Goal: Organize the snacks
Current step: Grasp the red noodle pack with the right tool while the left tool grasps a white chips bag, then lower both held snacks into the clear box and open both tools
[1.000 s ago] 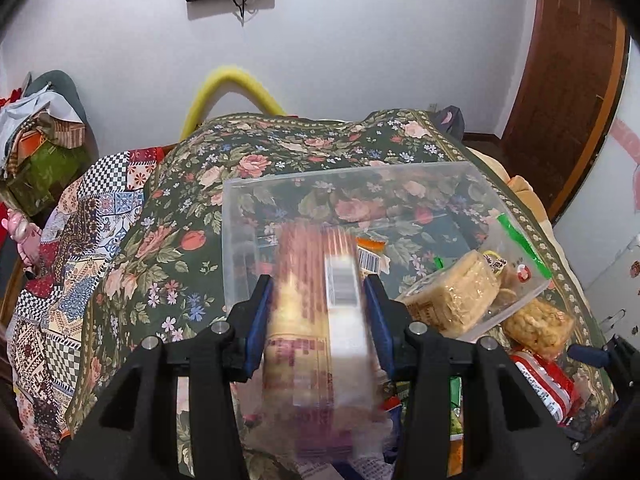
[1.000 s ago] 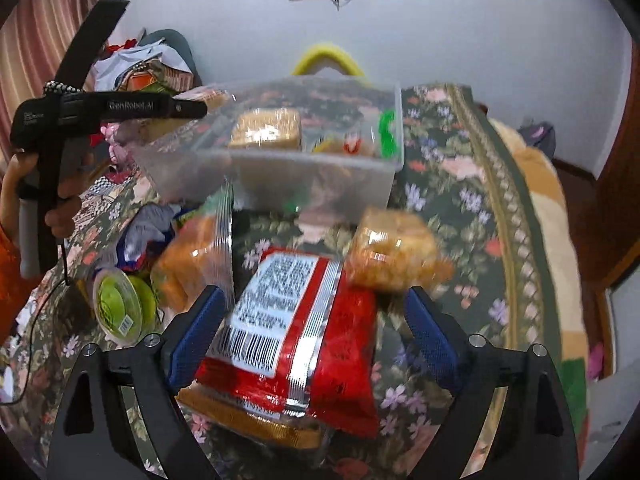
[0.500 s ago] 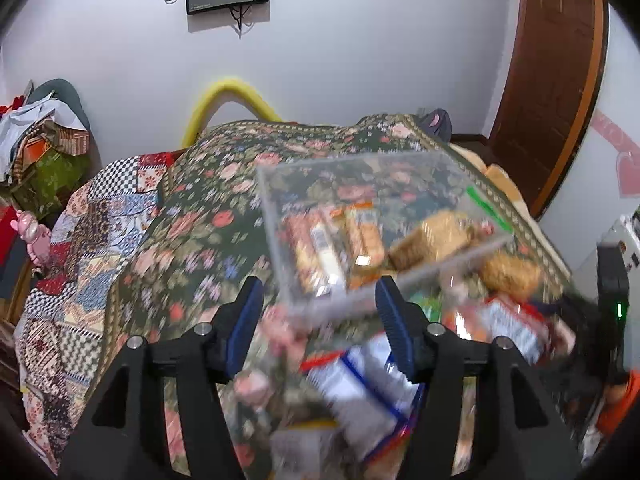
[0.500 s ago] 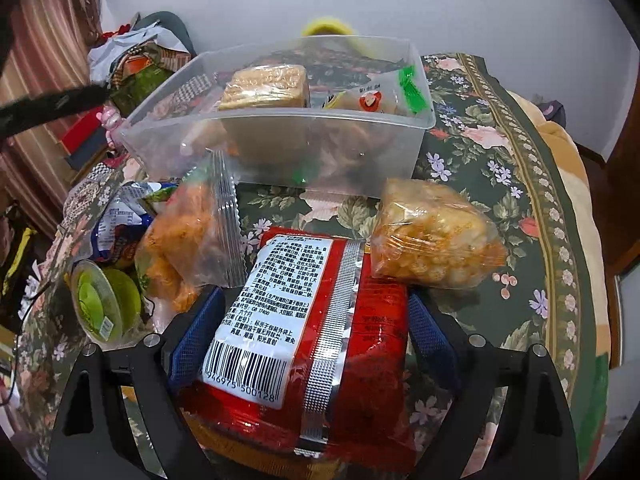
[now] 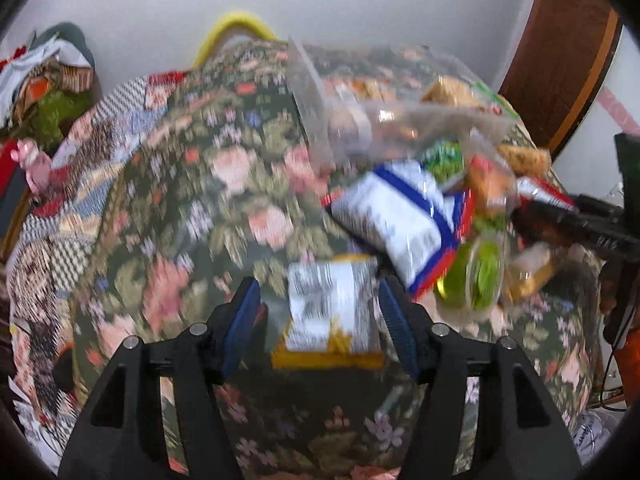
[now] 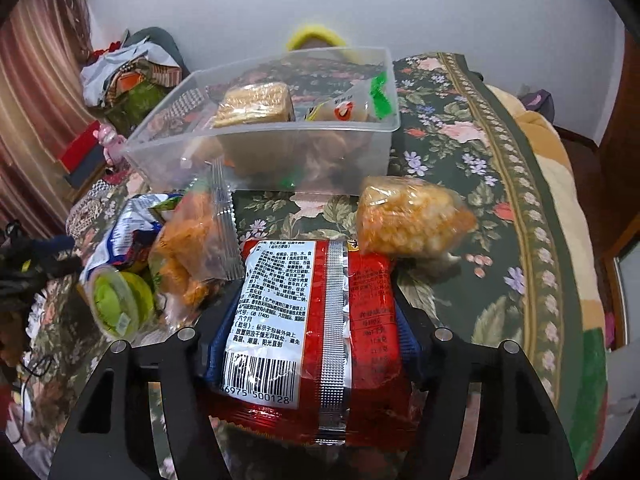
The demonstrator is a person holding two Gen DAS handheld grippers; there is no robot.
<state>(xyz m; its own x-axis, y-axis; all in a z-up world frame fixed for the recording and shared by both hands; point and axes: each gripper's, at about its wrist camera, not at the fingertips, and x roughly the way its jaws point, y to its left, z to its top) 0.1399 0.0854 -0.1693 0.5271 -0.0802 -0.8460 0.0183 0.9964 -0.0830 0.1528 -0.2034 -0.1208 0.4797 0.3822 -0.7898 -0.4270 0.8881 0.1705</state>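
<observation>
A clear plastic bin (image 6: 280, 152) on the floral bedspread holds several snack packs; it also shows, blurred, in the left wrist view (image 5: 400, 120). My right gripper (image 6: 308, 320) has its jaws closed against the sides of a red noodle packet (image 6: 316, 320), which lies in front of the bin. My left gripper (image 5: 318, 312) is open, with a yellow-and-white packet (image 5: 330, 312) lying between its fingers, not pinched. A blue-and-white bag (image 5: 400, 216) and a green jelly cup (image 5: 476, 272) lie to the right of it.
An orange snack bag (image 6: 192, 248), a puffed-corn bag (image 6: 408, 220) and the green cup (image 6: 116, 300) crowd around the red packet. The right gripper's body (image 5: 580, 220) shows at the left view's right edge. Clothes (image 6: 120, 76) pile up at the far left.
My left gripper let go of its long biscuit pack into the bin, pulled back and dropped down over the yellow-and-white packet. My right gripper moved onto the red packet and closed on it.
</observation>
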